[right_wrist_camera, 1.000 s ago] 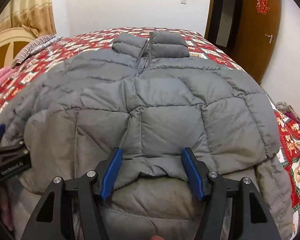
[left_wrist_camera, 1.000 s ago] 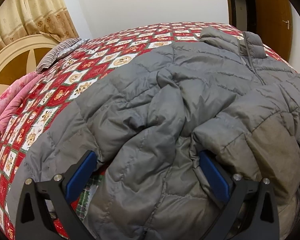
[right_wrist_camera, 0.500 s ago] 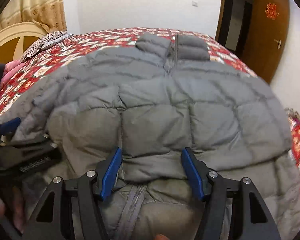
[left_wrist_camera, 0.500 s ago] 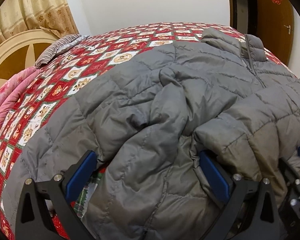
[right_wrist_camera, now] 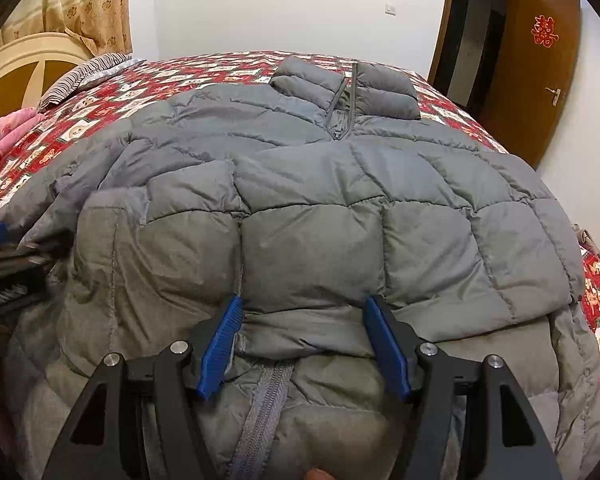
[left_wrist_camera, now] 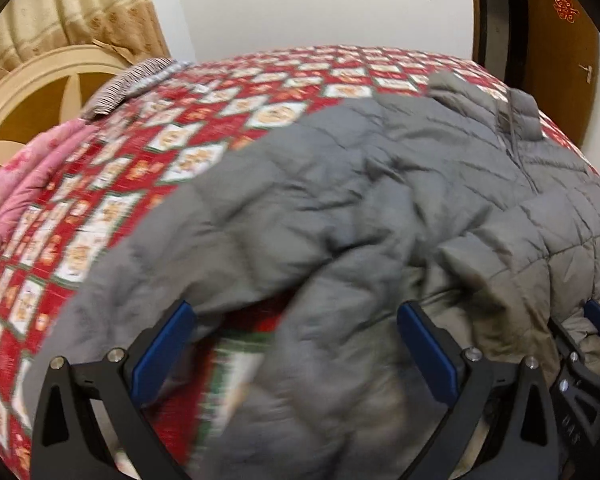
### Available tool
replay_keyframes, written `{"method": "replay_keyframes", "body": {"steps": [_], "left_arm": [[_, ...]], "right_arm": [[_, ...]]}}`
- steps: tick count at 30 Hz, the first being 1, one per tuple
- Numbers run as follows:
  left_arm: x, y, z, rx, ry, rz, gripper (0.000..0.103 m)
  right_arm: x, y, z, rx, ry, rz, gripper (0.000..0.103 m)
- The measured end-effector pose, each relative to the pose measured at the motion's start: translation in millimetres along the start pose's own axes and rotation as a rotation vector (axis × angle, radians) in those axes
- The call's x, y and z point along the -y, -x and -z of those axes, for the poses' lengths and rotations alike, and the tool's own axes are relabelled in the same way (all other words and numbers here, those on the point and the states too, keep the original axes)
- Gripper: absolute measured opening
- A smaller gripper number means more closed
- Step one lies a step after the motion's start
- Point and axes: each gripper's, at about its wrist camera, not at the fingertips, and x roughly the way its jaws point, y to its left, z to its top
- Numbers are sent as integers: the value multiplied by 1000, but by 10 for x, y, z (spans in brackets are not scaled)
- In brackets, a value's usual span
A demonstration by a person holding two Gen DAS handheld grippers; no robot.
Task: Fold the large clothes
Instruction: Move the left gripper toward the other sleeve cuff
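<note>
A grey quilted jacket [right_wrist_camera: 340,208] lies spread over a bed covered by a red patterned bedspread [left_wrist_camera: 180,152], its collar [right_wrist_camera: 340,88] pointing toward the far white wall and its near hem at the bed's near edge. Measured from the jacket, a striped pillow [right_wrist_camera: 84,76] and a pink blanket [left_wrist_camera: 28,184] sit well off beyond its left shoulder, near the cream headboard [left_wrist_camera: 32,92], and a brown door [right_wrist_camera: 540,72] stands beyond its right side. The right gripper [right_wrist_camera: 304,344] sits at the jacket's near hem by the zipper [right_wrist_camera: 264,408], its jaws part-way apart with a puffed fold of the jacket bunched between the blue pads [right_wrist_camera: 220,348]; the fabric fills the gap and touches both pads. The left gripper [left_wrist_camera: 296,356] is at the jacket's left side, jaws spread wide, with a folded sleeve [left_wrist_camera: 340,320] lying in the gap; the view is blurred and whether its pads press the cloth I cannot tell.
</note>
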Motion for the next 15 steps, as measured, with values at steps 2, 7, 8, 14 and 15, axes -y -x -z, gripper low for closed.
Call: {"method": "replay_keyframes", "body": {"steps": [2,7,8,14,15], "left_arm": [[-161,73,0,13,19,-10,103],[-658,205,53,28,51,-79,103],[-773,228,83,32,56,-107,103],[-1550,395,311,28,135,-209,103],[-1646,417,353,22,143,-221,103]], "right_arm": [[3,1,0,1,-1,-1,65],[-27,7,4,6,11,14,65],[-34,8,5,7,14,17,65],[-38,14,8,9,11,14,65],[-36,16,10,10,11,14,65]]}}
